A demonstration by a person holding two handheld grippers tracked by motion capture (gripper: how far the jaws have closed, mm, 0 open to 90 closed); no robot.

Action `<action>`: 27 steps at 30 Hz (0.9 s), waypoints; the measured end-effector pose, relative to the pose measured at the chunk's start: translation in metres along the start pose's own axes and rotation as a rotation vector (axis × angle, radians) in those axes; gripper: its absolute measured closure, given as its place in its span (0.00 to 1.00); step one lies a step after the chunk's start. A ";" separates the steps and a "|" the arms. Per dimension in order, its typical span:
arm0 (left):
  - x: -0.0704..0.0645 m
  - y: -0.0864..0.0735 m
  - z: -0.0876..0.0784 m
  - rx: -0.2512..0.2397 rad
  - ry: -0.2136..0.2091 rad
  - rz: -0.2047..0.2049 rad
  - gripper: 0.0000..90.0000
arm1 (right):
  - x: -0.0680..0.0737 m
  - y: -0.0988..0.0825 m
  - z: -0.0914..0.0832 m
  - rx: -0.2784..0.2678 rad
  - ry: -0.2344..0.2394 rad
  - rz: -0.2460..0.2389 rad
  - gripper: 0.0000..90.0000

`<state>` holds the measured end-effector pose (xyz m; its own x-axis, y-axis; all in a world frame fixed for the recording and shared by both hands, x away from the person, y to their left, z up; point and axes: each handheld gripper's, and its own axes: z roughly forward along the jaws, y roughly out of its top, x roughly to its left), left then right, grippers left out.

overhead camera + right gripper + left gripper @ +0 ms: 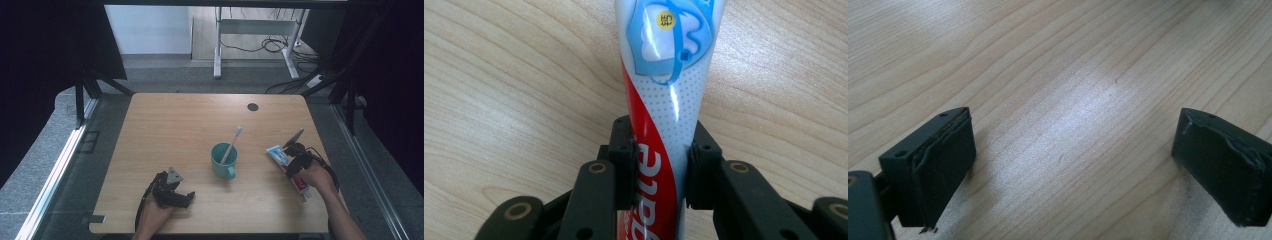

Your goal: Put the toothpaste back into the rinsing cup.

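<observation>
Right gripper view looks along the right gripper point(659, 170), whose two black jaws pinch a toothpaste tube point(669, 95) on both sides of its red and white lower body, the pads pressed into it. The tube lies flat on the wooden table point(499, 100), its blue printed end reaching away from the jaws. From the high view, this gripper point(298, 159) and tube point(286, 162) sit at the near right of the table, just right of a teal mug point(223, 161) that holds a toothbrush point(232, 144) leaning to the far right. At the near left, the left gripper point(175, 196) rests on the table with jaws spread wide and nothing between them. To lift the tube well, the grip should probably stay firm but gentle, as the soft body could squash or slip; raising it level and clear of the mug looks safest.
</observation>
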<state>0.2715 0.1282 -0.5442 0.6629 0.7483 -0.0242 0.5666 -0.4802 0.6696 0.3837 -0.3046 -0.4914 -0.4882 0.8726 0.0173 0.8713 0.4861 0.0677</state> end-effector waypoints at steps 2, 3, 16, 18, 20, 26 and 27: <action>0.000 0.000 0.000 0.000 0.000 0.000 0.04 | 0.000 -0.002 -0.001 -0.013 0.001 -0.017 0.79; 0.000 0.000 0.000 0.000 0.000 0.000 0.04 | 0.000 -0.002 -0.001 -0.013 0.001 -0.017 0.79; 0.000 0.000 0.000 0.001 0.001 0.000 0.04 | 0.003 -0.013 -0.007 -0.088 0.023 -0.052 0.80; 0.000 0.000 0.000 0.000 0.001 0.000 0.04 | 0.003 -0.015 -0.009 -0.105 0.025 -0.059 0.80; 0.000 0.000 0.000 0.000 0.001 -0.001 0.04 | 0.004 -0.017 -0.012 -0.125 0.028 -0.061 0.80; 0.000 0.000 0.000 0.000 0.001 -0.001 0.04 | 0.009 -0.022 -0.019 -0.194 0.020 -0.087 0.80; 0.000 0.000 0.000 0.000 0.001 -0.001 0.04 | 0.009 -0.023 -0.020 -0.207 0.021 -0.092 0.80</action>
<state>0.2714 0.1281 -0.5442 0.6616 0.7495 -0.0241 0.5673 -0.4793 0.6696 0.3580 -0.3087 -0.4725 -0.5683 0.8225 0.0223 0.7949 0.5418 0.2730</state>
